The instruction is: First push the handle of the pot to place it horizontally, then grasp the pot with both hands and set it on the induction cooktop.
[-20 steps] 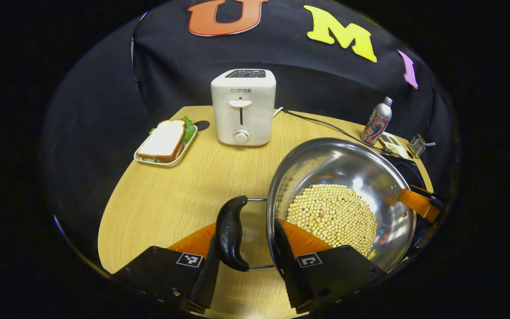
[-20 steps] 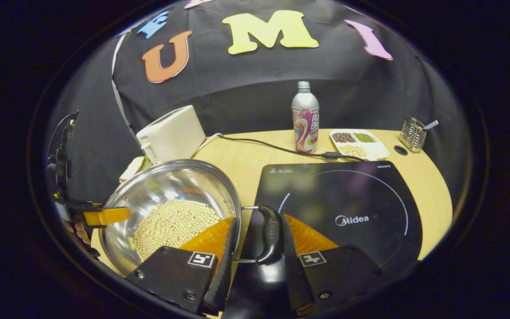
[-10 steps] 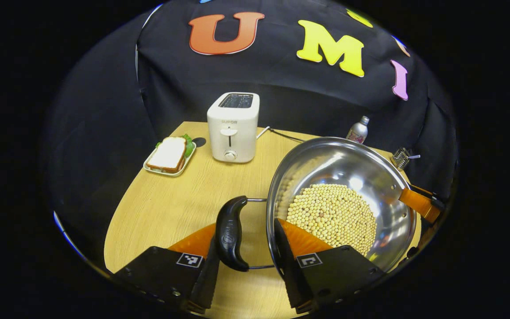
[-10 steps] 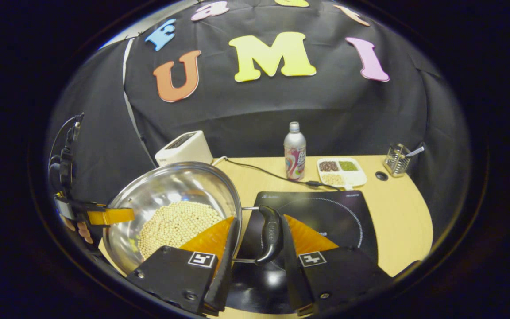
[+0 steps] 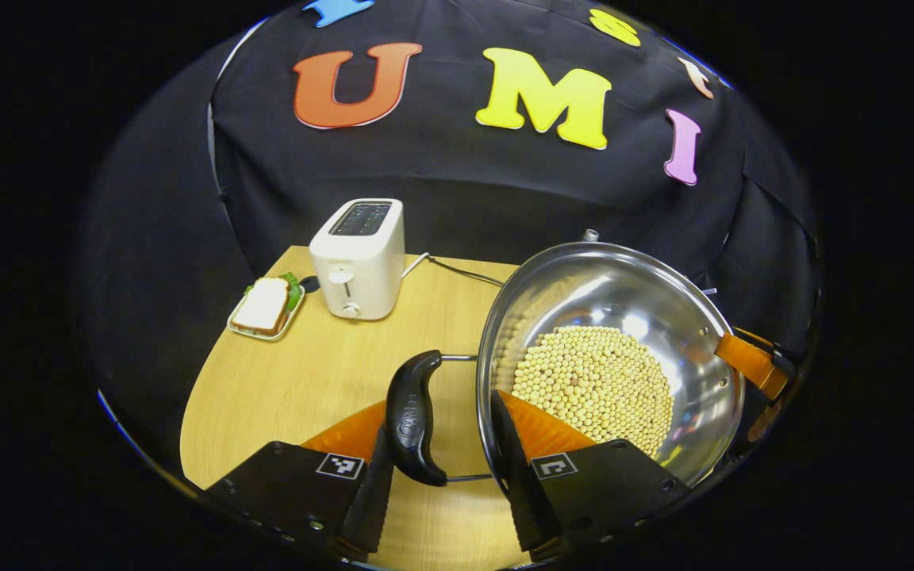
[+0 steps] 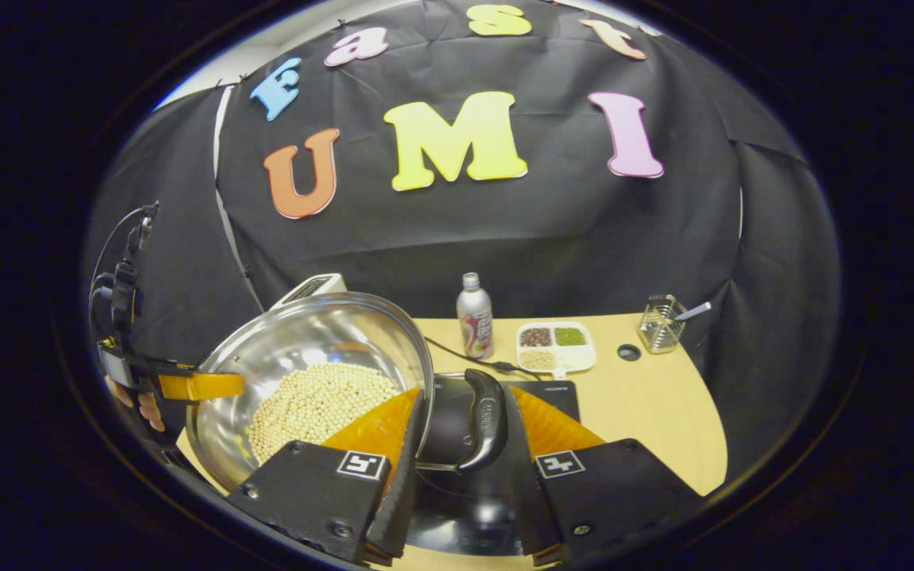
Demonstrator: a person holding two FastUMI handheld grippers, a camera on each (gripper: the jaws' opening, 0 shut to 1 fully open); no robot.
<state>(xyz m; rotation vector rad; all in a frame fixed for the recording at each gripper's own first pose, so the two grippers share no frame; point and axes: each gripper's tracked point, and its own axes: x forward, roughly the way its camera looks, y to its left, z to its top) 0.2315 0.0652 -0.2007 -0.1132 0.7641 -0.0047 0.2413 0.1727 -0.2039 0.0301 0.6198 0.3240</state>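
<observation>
A steel pot (image 5: 687,333) holding pale beans (image 5: 596,388) hangs in the air above the wooden table (image 5: 282,388). My left gripper (image 5: 441,446) is shut across the pot's black side handle (image 5: 413,416) and rim, one finger outside the handle, the other inside the wall. On the opposite side my right gripper (image 6: 461,448) is shut the same way on the other black handle (image 6: 485,420). The black induction cooktop (image 6: 552,390) lies below, just right of the pot (image 6: 298,341). The left gripper (image 6: 187,386) and a hand (image 6: 136,400) show beyond the pot in the right gripper view.
A white toaster (image 5: 358,258) and a sandwich on a small tray (image 5: 265,305) stand at the table's back left. A drink bottle (image 6: 474,325), a divided dish of grains (image 6: 556,346) and a wire holder (image 6: 662,323) sit behind the cooktop, with a cable (image 6: 465,361) running to it.
Both grippers have risen with the pot held between them. The table, toaster, bottle and cooktop have dropped farther below and look smaller.
</observation>
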